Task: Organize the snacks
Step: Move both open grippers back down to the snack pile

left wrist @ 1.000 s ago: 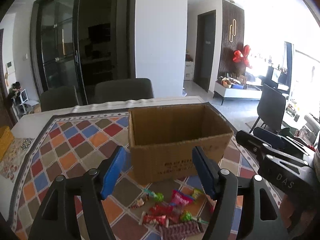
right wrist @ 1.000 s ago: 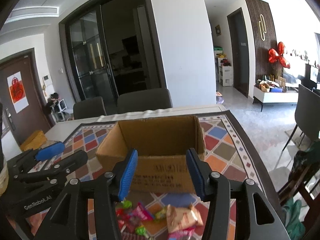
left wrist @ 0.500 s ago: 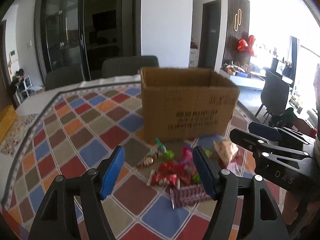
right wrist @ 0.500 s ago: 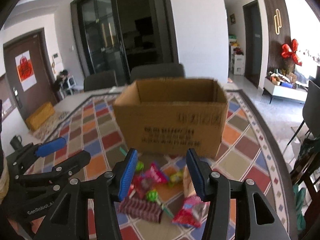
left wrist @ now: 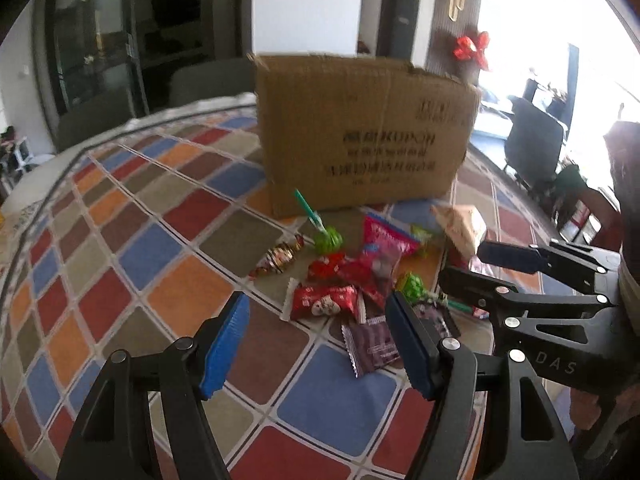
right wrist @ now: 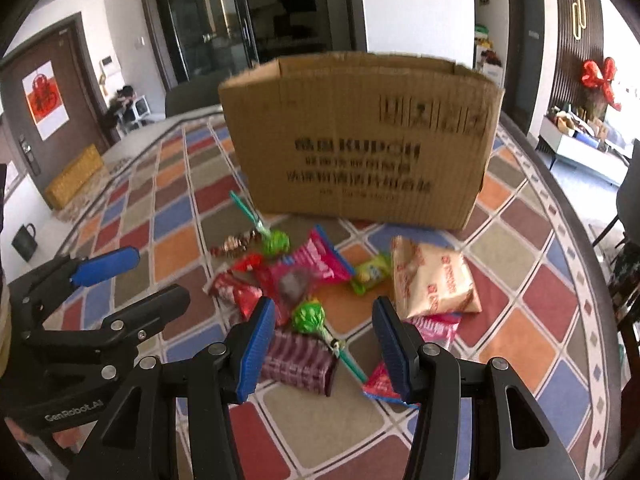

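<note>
A heap of snacks (right wrist: 320,292) lies on the chequered tablecloth (right wrist: 172,216), just in front of the near wall of an open cardboard box (right wrist: 360,140). In the right wrist view, a cream bag (right wrist: 430,282) sits at the heap's 3 o'clock edge, a pink packet (right wrist: 320,266) near the middle, and a green lollipop (right wrist: 276,242) at 11 o'clock, its teal stick reaching toward the box. A small yellow-green sweet (right wrist: 370,272) lies between the pink packet and the cream bag. A second green lollipop (right wrist: 308,317) lies at the near side, beside a dark purple wrapper (right wrist: 298,360) at 6 o'clock. Red wrappers (right wrist: 236,290) lie at 9 o'clock, and a twisted foil sweet (right wrist: 236,242) at 10 o'clock.

The right gripper (right wrist: 324,344) hangs over the near edge of the heap, jaws parted about halfway and gripping nothing; the second lollipop and purple wrapper show in the gap between them. The left gripper (left wrist: 318,346) hangs to the heap's 7 o'clock, jaws likewise parted and empty, with a red wrapper (left wrist: 324,300) seen beyond its gap. Each gripper appears at the side of the other's view.

A dark mug (right wrist: 25,242) stands at the far left table edge, and a yellow box (right wrist: 74,176) lies beyond it.
</note>
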`<state>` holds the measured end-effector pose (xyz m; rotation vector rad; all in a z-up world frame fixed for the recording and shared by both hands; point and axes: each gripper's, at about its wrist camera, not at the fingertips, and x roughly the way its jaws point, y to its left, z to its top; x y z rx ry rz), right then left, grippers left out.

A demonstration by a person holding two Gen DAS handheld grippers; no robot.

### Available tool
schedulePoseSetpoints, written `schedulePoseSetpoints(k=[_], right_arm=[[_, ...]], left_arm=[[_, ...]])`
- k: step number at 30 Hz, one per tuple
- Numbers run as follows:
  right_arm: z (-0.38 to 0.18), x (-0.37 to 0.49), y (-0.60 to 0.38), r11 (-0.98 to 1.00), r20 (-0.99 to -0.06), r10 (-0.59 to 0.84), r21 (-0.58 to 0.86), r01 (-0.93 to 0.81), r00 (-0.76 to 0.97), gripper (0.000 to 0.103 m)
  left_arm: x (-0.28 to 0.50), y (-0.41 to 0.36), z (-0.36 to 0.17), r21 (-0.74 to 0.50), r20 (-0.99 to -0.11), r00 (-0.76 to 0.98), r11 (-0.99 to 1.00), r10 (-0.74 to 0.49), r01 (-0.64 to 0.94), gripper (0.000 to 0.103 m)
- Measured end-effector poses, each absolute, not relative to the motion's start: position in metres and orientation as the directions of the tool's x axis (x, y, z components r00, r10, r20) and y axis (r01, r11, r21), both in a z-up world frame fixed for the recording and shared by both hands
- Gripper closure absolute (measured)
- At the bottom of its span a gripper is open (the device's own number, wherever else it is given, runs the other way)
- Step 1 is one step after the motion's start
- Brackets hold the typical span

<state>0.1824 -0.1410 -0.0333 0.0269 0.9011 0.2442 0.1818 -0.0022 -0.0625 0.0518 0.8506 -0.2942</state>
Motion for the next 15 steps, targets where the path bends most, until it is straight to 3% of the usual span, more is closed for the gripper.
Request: schedulePoseSetpoints(k=[15], right_arm=[[-0.072,0.206,-0.131,0.970,-0.832,0.204,0.103,-0.218,0.515,0.053]], left_arm=[[0.223,0.000,-0.103,-0.160,-0.805,0.506,0.935,-0.309,0.316,0.033]])
